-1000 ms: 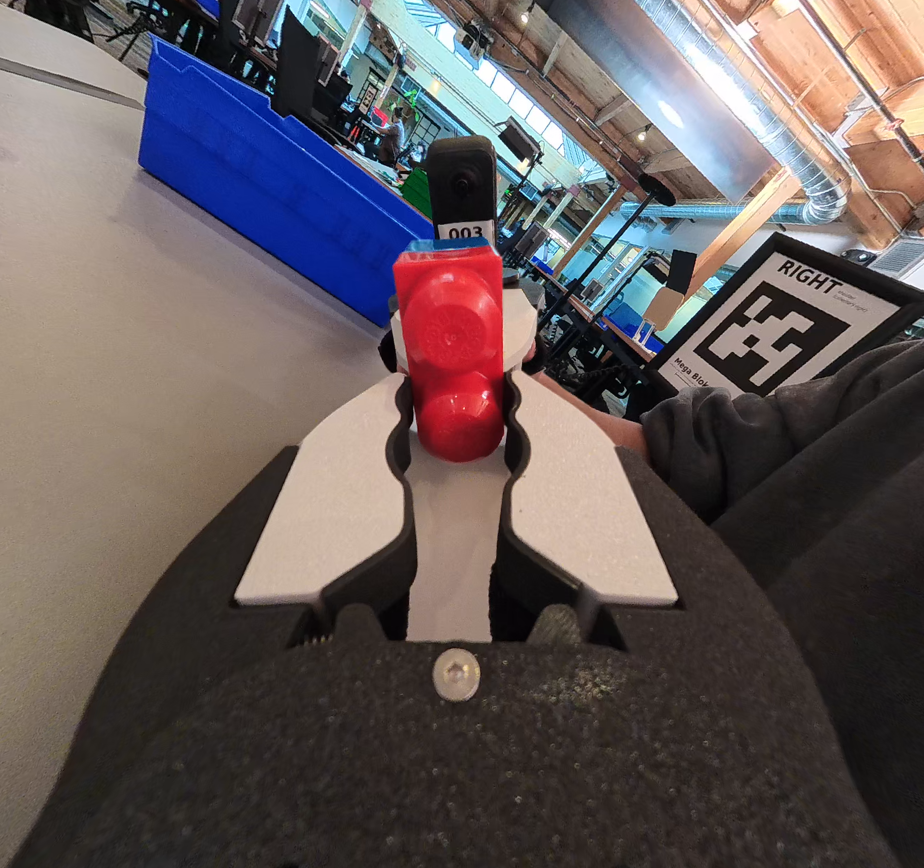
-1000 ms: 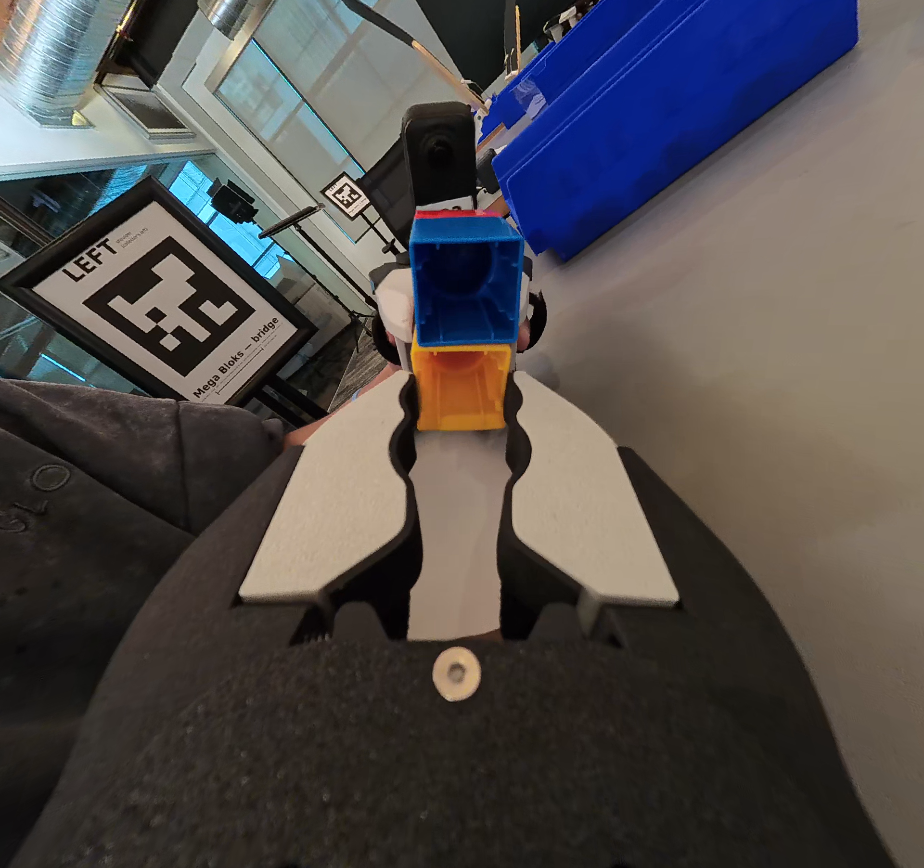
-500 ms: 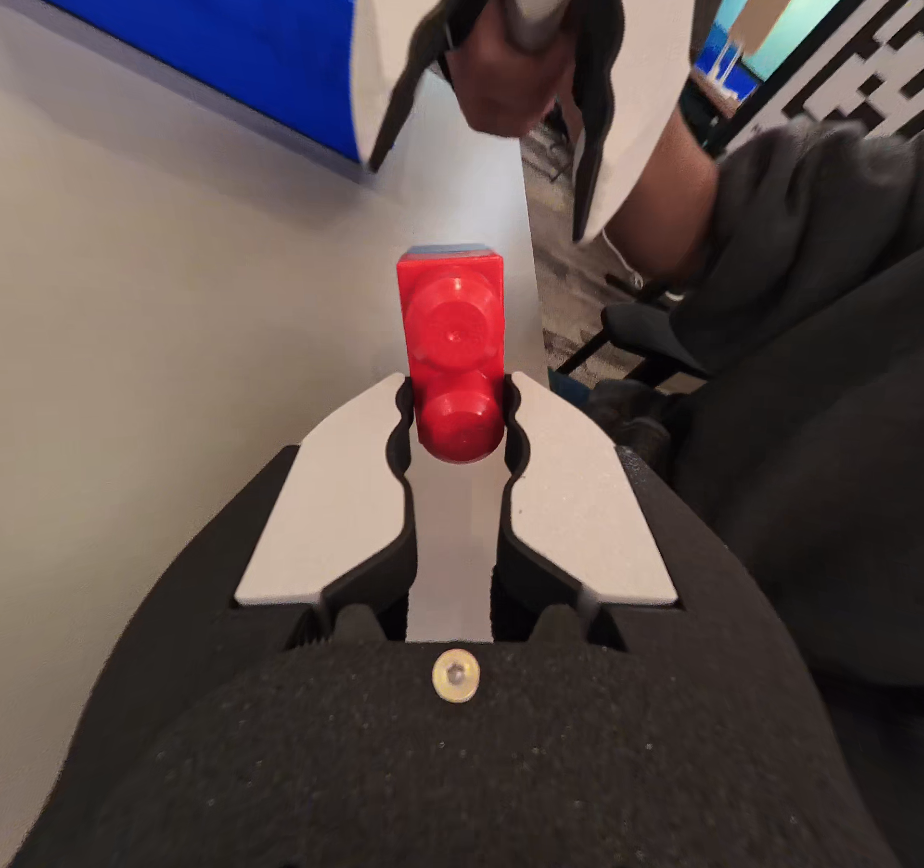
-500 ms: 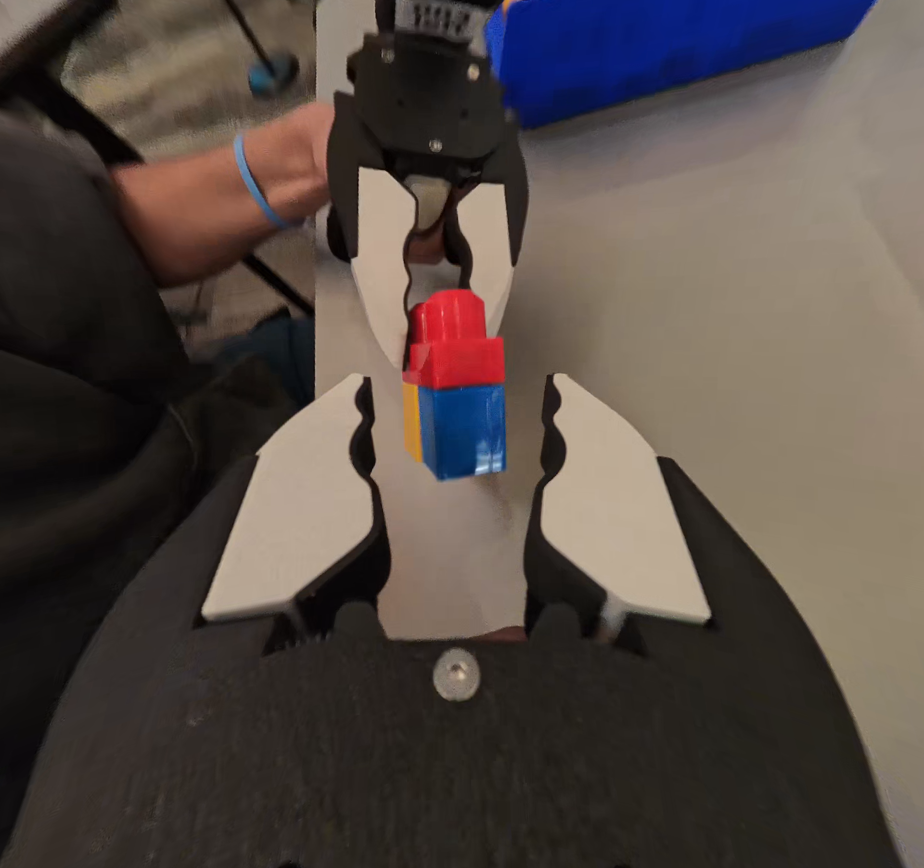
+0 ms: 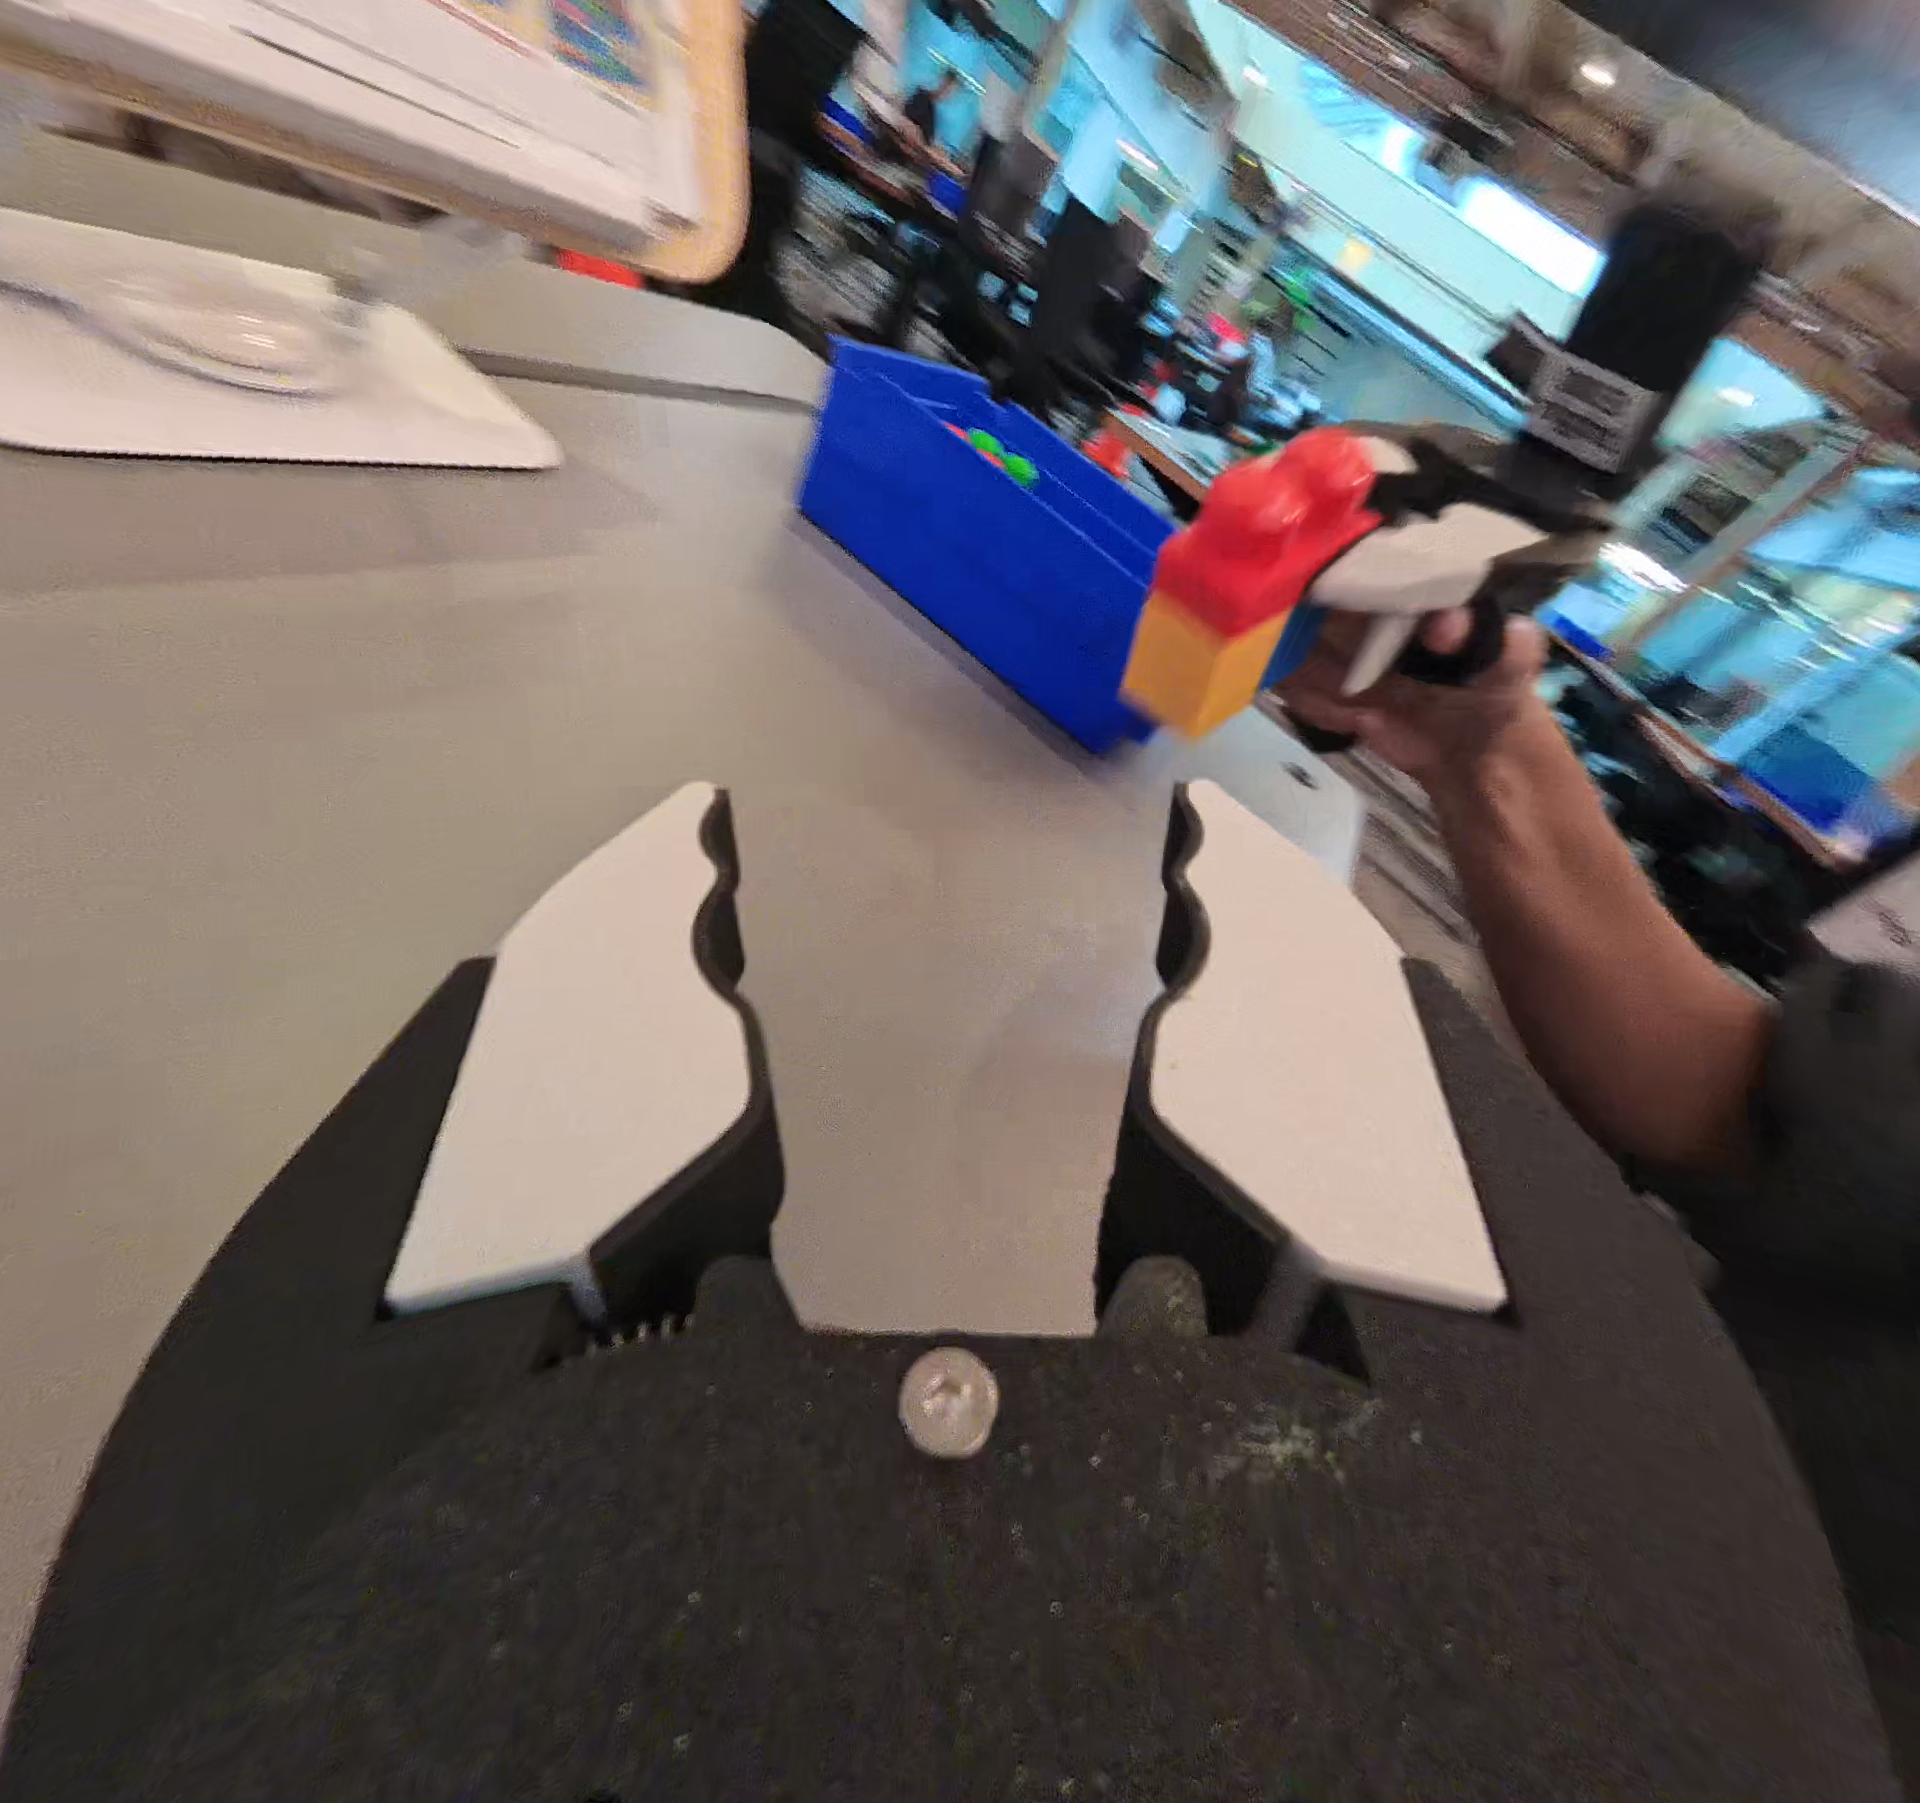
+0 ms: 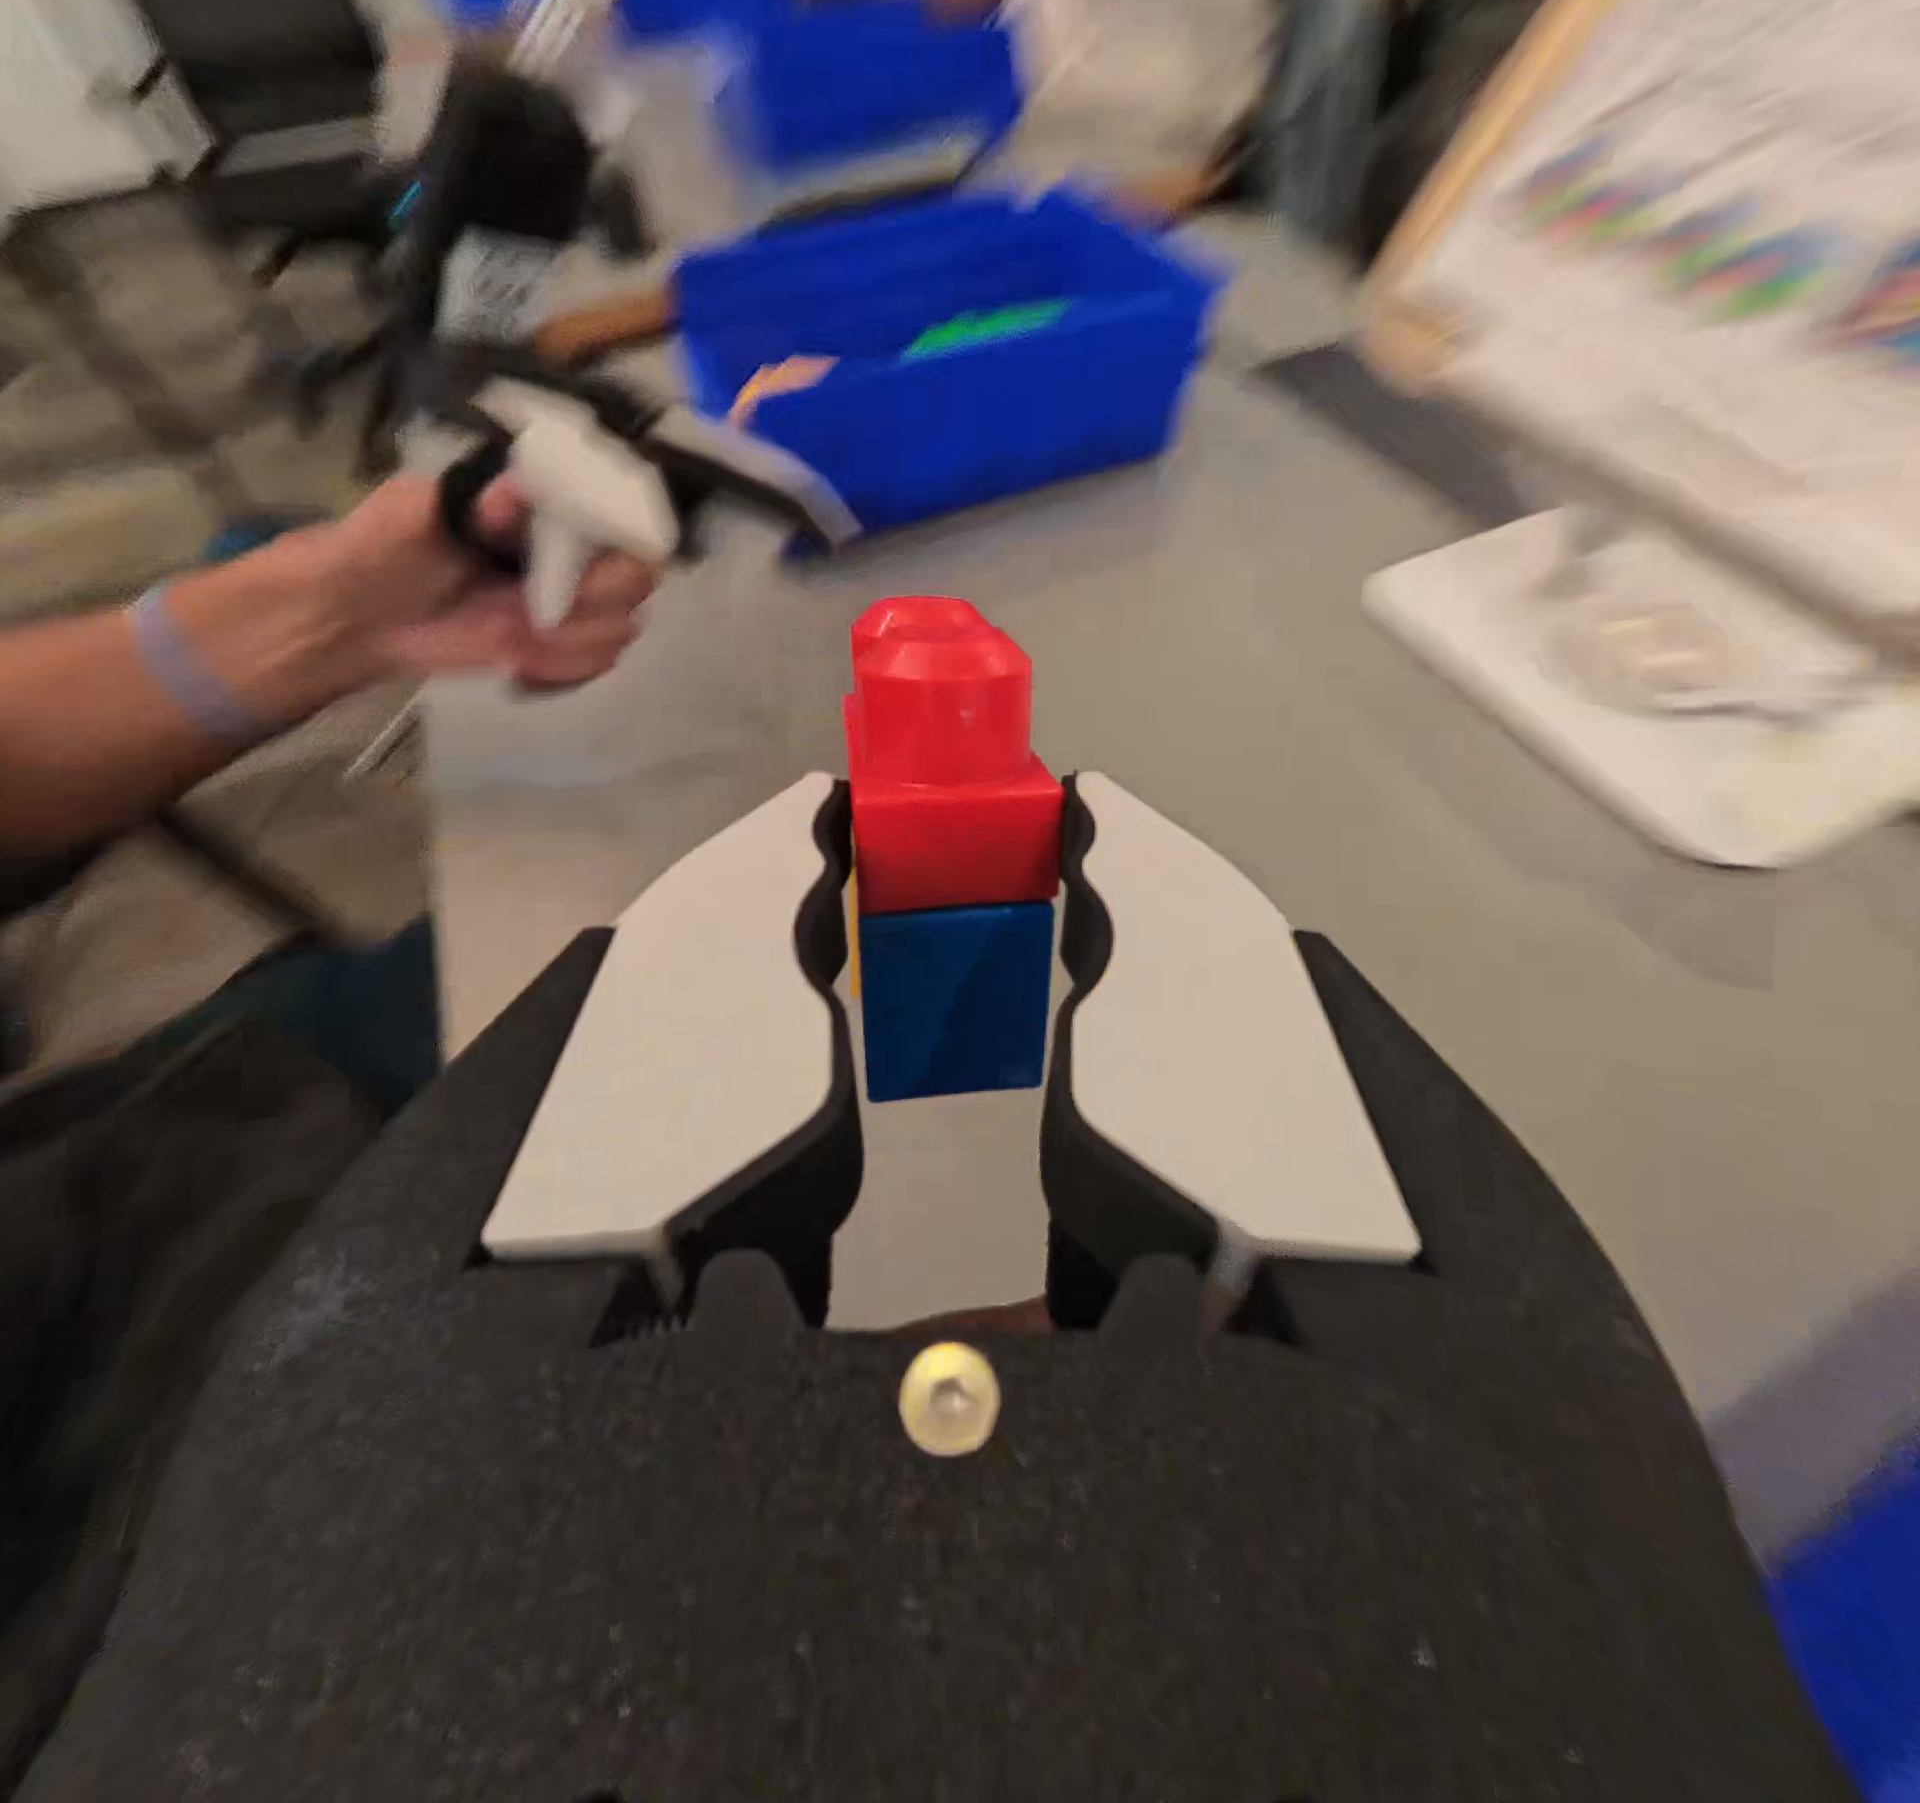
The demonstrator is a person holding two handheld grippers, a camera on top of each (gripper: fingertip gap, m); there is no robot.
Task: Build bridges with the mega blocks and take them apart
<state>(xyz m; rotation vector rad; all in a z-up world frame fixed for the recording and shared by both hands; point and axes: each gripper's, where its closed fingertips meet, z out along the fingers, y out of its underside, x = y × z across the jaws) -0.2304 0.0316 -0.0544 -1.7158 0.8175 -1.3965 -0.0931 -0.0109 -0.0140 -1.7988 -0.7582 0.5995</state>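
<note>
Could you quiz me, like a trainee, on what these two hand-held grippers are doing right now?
1. True or false: the left gripper holds a block.
2. Which colour block tops the stack in the right gripper: A red, B green, C yellow?
3. What container sits on the table beyond the grippers?

Key: 1 false, its fingers are spread and empty. 2 A, the red block sits on a blue block. 3 A blue bin.

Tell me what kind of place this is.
Probably a shared open-plan workshop or lab, not a home. Long rows of desks with monitors recede under an exposed ceiling, a blue parts bin of toy blocks sits on a grey table, and an illustrated board stands beside it.
</note>
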